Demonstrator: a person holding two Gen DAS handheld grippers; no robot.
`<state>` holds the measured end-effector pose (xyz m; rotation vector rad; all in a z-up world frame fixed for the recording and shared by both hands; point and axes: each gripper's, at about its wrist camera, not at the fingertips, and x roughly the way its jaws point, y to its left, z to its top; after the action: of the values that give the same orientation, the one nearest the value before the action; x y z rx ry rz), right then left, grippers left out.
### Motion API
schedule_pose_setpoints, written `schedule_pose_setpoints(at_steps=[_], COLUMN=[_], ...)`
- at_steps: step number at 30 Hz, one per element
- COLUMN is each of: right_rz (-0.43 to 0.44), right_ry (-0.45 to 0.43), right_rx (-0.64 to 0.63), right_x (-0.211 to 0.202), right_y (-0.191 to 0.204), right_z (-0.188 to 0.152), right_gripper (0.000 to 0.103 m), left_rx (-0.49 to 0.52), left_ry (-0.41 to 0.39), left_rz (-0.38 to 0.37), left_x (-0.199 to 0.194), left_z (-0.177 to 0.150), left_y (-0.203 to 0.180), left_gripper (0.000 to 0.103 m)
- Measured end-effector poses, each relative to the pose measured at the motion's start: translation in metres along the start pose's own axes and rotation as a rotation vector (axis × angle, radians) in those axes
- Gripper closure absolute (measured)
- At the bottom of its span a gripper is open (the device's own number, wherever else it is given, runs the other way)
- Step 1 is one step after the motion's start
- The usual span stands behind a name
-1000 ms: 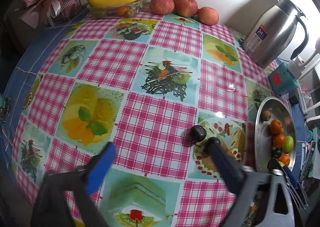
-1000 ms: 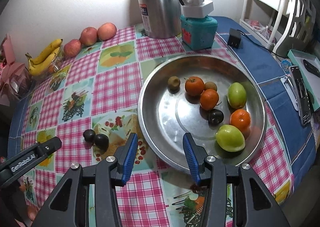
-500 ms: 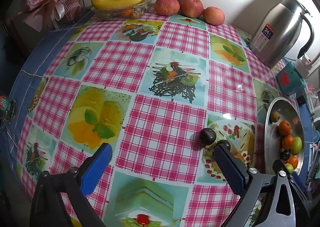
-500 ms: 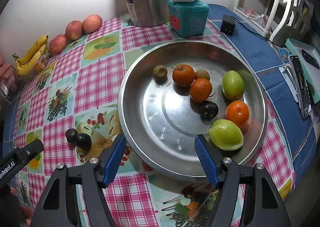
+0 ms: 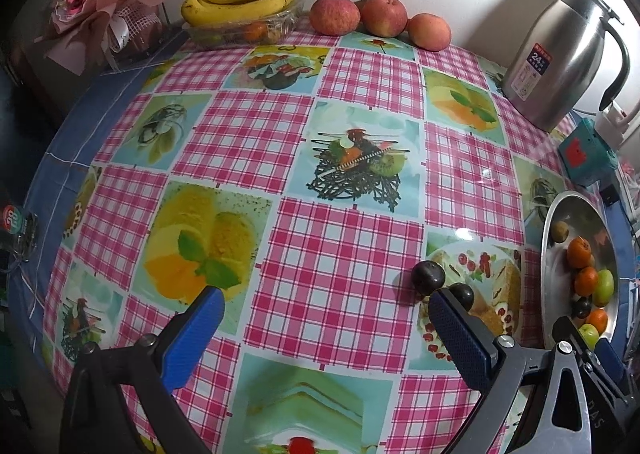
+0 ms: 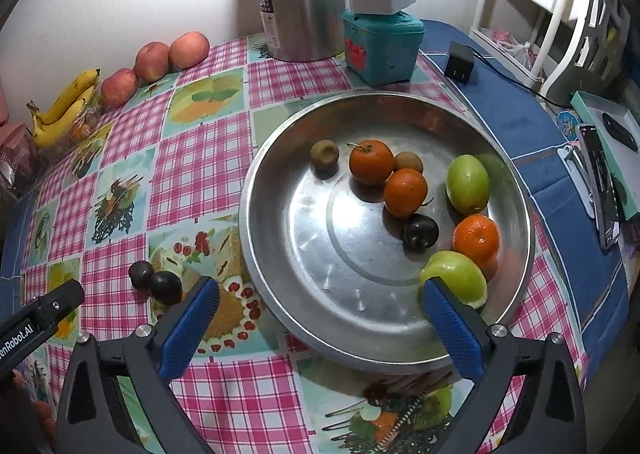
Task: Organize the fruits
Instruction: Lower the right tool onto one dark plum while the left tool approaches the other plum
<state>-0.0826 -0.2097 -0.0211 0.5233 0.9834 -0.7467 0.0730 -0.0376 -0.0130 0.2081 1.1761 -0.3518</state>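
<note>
Right wrist view: my right gripper point(image 6: 320, 308) hangs over the near rim of the steel pan point(image 6: 256, 262), its jaws opening, already spread very wide, with nothing pinched between the blue pads. One pad sits over the tablecloth point(image 6: 200, 174) just outside the pan; the other overlaps the nearer green fruit point(image 6: 456, 278) in the picture, though I cannot tell if it touches it. Inside the pan lie three orange fruits, one of them point(image 6: 371, 162) at the far side, a second green fruit point(image 6: 468, 184), a dark plum point(image 6: 421, 232) and two small brown fruits, one point(image 6: 325, 153) set a little apart.

Two more dark plums point(image 6: 160, 282) rest on the cloth, touching each other, left of the pan and just beyond my left pad.

From the left wrist view, my left gripper point(image 5: 324, 308) is also wide open and holds nothing. Its right finger tip sits just beside the nearer of the loose plums point(image 5: 462, 294); the other plum point(image 5: 429, 275) lies clear in front. Bananas point(image 5: 244, 0) and three apples point(image 5: 380, 16) line the far edge by the wall, well apart from both grippers.
</note>
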Motion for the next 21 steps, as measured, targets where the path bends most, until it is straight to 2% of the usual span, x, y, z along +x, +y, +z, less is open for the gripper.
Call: schedule_pose_setpoints(at_steps=[10, 21], right_rz=[0.025, 0.136], right_ry=[0.003, 0.003], right_rx=[-0.024, -0.096], right_x=[0.002, -0.001], right_y=[0.016, 0.060], right_z=[0.000, -0.002], right_gripper=[0.002, 0.002], left_rx=[-0.023, -0.068], left_ry=[-0.020, -0.042], left_rz=[0.028, 0.000], left_x=[0.001, 0.002], left_z=[0.008, 0.017], left_y=[0.021, 0.042], left_gripper=[0.000, 0.000])
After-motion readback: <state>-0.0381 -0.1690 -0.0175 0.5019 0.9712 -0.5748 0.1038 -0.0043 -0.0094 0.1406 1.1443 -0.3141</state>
